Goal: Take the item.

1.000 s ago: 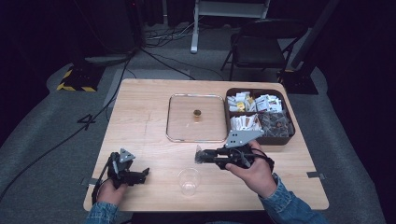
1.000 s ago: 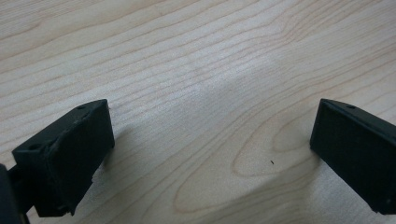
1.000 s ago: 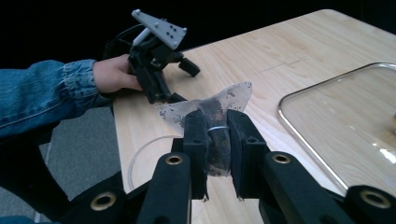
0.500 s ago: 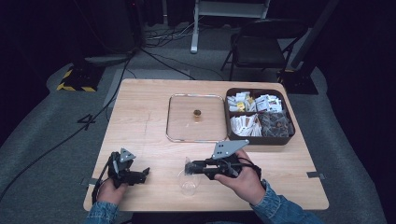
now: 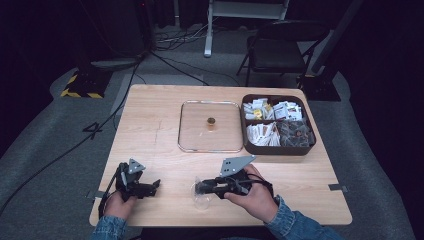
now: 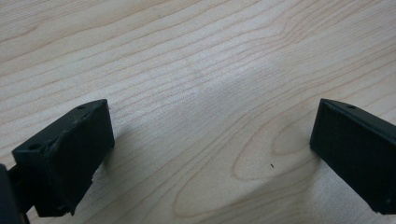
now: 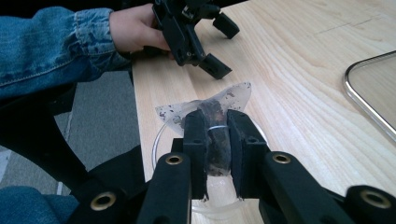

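While I watched from the high view, my right gripper [image 5: 200, 187] lay near the front edge of the counter [image 5: 160, 130], its jaws pinching a small clear pouch [image 7: 212, 126] with dark bits inside. In the right gripper view the pouch stood squeezed between the two jaws, its flared top spreading above them, right over a clear glass cup [image 5: 201, 196] that sat on the counter beneath. My left gripper [image 5: 152, 186] rested at the front left corner, well apart from the cup, and in the left gripper view its jaws were spread wide over bare wood with nothing between them. Farther back sat a clear square lid [image 5: 210, 126] with a small brown knob [image 5: 211, 122] at its middle, and just beside it to the right a dark tray [image 5: 277, 149] divided into compartments of packets.
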The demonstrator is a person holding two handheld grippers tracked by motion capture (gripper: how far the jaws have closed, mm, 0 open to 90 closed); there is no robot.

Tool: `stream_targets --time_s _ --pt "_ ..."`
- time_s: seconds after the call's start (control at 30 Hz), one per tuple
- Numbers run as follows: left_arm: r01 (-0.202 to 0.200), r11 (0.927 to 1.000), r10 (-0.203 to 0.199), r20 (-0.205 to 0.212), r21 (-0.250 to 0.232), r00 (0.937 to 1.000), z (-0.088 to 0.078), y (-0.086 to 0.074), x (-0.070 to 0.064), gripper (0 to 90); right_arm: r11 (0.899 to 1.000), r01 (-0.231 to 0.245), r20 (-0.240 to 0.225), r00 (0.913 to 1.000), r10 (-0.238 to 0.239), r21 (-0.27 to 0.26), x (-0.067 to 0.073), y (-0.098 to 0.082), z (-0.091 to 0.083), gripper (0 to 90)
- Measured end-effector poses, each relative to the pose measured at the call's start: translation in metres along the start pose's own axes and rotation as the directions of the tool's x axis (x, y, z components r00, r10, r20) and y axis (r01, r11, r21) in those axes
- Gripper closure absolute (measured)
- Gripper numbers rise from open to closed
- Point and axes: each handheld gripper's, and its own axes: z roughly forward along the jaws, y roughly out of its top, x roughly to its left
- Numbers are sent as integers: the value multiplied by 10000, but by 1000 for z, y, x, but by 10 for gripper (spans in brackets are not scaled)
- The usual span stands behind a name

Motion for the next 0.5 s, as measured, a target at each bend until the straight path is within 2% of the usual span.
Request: stream_targets --time_s 0.3,0.33,0.4,0.5 --pt "2 10000 -2 0 -1 10000 0 0 0 0 9994 69 -166 9998 -64 339 4 -3 5 776" --pt "3 10000 -3 0 -1 10000 0 0 0 0 9994 91 -159 9998 -85 348 4 -3 5 740" --pt "-1 10000 1 -1 1 10000 0 0 0 0 9994 108 -151 9998 -103 316 4 -3 6 613" --pt "1 10000 -1 1 -1 10000 0 0 0 0 10000 -28 -238 9997 29 46 2 -3 4 520"
